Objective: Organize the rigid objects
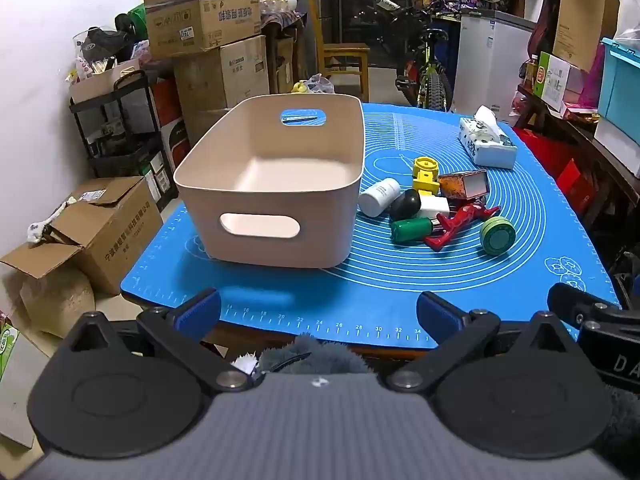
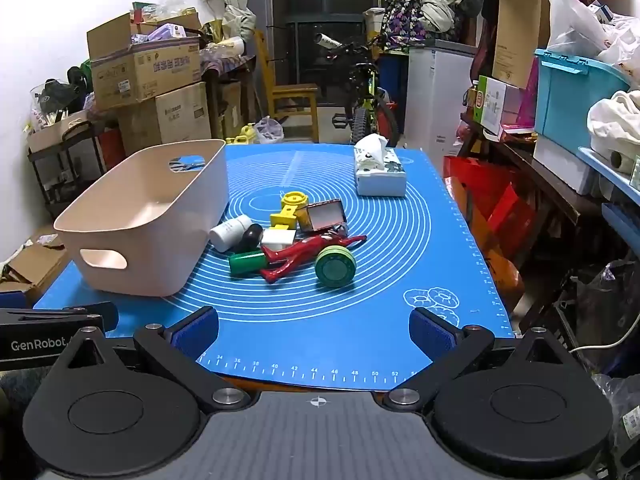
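Left wrist view shows your left gripper (image 1: 318, 314) low over the near edge of the blue mat (image 1: 400, 288), fingers spread wide with nothing between them. Your right gripper (image 2: 314, 332) sits likewise at the near edge in the right wrist view, fingers fully apart and bare.

Landmark for all positions: the beige bin (image 1: 248, 184), which stands upright on the left part of the mat, with cut-out handles in its near and far walls. No item shows inside it from either view.

Every loose item lies in one cluster to the right of the bin:
- White bottle (image 1: 378, 197), on its side, nearest the bin, just beside its right wall.
- Black rounded piece (image 1: 405, 205), touching the bottle on the side away from the bin.
- White block (image 1: 434, 207), right of the black piece.
- Yellow toy (image 1: 426, 176), behind the block, farther from you.
- Rust-coloured box (image 1: 464, 186), on its side, beside the yellow toy and farther from the bin.
- Green cylinder (image 1: 412, 231), on its side, at the near edge of the cluster.
- Red figure (image 1: 460, 220), sprawled flat, against the cylinder's right end.
- Green round tin (image 1: 498, 235), tilted on edge, farthest right in the cluster.

A tissue box (image 1: 486, 142) sits well beyond the cluster, toward the mat's far right corner, apart from the bin.
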### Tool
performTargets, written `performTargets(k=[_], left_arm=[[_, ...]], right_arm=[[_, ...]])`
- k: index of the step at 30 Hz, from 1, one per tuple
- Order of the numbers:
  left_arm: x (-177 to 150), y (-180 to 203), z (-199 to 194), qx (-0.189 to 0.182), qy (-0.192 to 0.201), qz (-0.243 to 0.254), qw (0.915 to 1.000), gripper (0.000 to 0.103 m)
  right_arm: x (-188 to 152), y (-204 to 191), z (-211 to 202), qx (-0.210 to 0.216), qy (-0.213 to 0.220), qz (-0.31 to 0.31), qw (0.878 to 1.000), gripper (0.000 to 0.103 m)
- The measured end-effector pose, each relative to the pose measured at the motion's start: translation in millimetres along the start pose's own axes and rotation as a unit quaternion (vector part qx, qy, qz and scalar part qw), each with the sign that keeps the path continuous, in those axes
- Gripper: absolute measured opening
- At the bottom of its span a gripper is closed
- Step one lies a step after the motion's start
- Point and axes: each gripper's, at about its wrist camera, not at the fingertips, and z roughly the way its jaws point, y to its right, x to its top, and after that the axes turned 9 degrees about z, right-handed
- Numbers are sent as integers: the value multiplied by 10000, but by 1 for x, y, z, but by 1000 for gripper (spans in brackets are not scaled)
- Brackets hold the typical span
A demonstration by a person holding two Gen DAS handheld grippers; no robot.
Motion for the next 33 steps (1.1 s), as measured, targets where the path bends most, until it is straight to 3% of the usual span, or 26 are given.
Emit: performTargets(k=[33], left_arm=[[-1,6,0,-41,7,92,9999,103]], right_arm=[[3,1,-1,-1,-13,-1,10000,101]])
